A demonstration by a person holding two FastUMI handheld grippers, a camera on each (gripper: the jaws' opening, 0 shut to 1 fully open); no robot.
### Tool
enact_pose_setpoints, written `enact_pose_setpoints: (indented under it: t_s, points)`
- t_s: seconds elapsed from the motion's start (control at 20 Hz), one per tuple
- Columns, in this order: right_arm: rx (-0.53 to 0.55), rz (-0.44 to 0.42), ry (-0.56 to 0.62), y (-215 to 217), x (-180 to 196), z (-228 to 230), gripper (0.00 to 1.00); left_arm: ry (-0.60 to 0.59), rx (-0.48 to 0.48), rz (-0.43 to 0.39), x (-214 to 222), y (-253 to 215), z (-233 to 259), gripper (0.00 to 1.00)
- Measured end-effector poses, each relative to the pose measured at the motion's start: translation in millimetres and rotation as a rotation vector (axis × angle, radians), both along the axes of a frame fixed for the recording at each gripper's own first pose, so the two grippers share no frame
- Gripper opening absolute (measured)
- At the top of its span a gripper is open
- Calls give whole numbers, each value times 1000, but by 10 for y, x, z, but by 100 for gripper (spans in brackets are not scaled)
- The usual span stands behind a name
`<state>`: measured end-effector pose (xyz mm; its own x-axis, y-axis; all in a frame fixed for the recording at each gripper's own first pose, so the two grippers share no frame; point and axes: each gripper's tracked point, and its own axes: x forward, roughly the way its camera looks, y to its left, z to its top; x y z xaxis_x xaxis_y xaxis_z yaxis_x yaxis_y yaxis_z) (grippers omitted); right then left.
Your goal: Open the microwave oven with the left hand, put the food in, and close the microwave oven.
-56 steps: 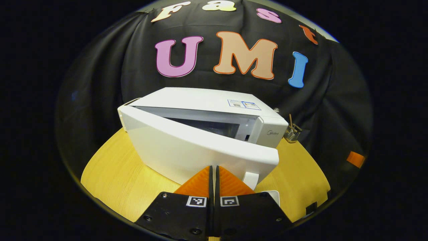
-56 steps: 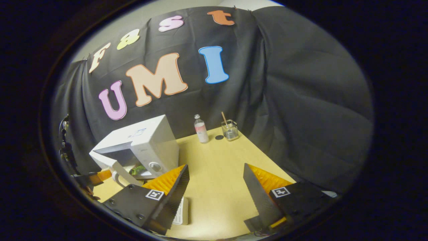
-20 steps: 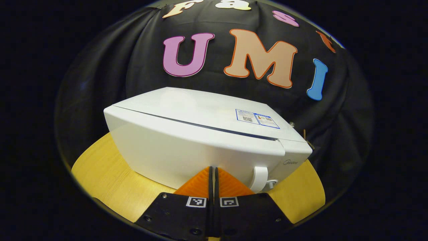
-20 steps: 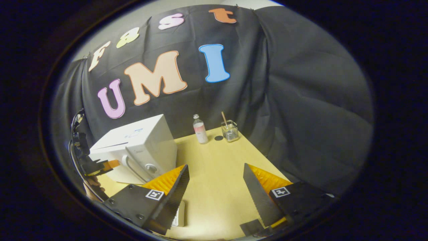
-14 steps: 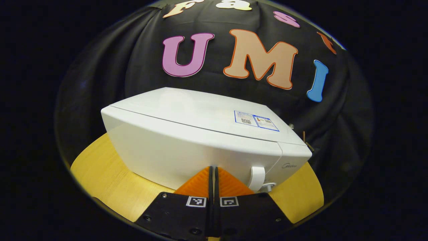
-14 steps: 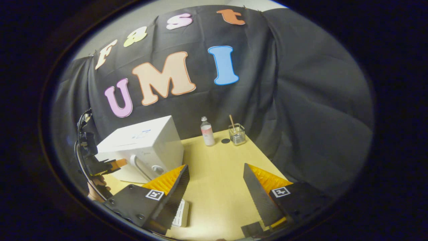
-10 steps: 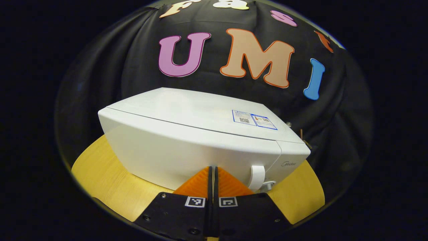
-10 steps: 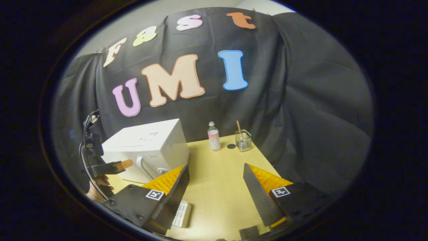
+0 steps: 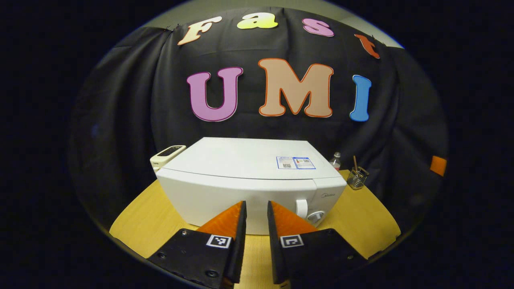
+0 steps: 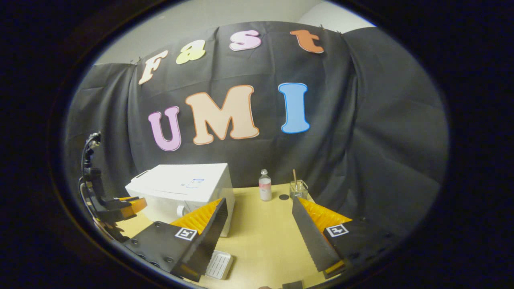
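Left tongs (image 9: 255,208) narrowly parted, right tongs (image 10: 259,214) wide, ribbed orange wedges; boxy white microwave (image 9: 249,180) closed.

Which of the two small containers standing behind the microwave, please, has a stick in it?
The clear glass cup, at the table's far right corner. A thin stick leans out of it; the capped bottle to its left, nearer the microwave, has none.
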<state>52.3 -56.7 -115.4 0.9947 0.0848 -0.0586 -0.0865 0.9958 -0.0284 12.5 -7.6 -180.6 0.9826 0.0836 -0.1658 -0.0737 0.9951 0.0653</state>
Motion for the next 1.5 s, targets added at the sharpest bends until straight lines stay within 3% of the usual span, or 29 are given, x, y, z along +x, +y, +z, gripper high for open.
enact_pose_setpoints:
  t_s: [0.1,0.15,0.2,0.5,0.75,1.5]
  points:
    - [-6,22,-19,86,-18,86,92,-43,-13,33,-202,61,190,52]
    - [-7,36,-18,146,-45,115,92,-58,-18,51,-278,96,230,82]
    - [-10,53,-20,207,-76,140,92,-67,-18,64,-432,103,326,99]
    - [-36,130,-49,470,-192,266,92,-136,7,116,-759,185,619,96]
    - [-4,158,-33,514,-237,218,92,-129,12,145,-814,256,550,96]
    - [-7,89,-41,264,-386,220,92,-135,32,74,-679,-25,630,96]
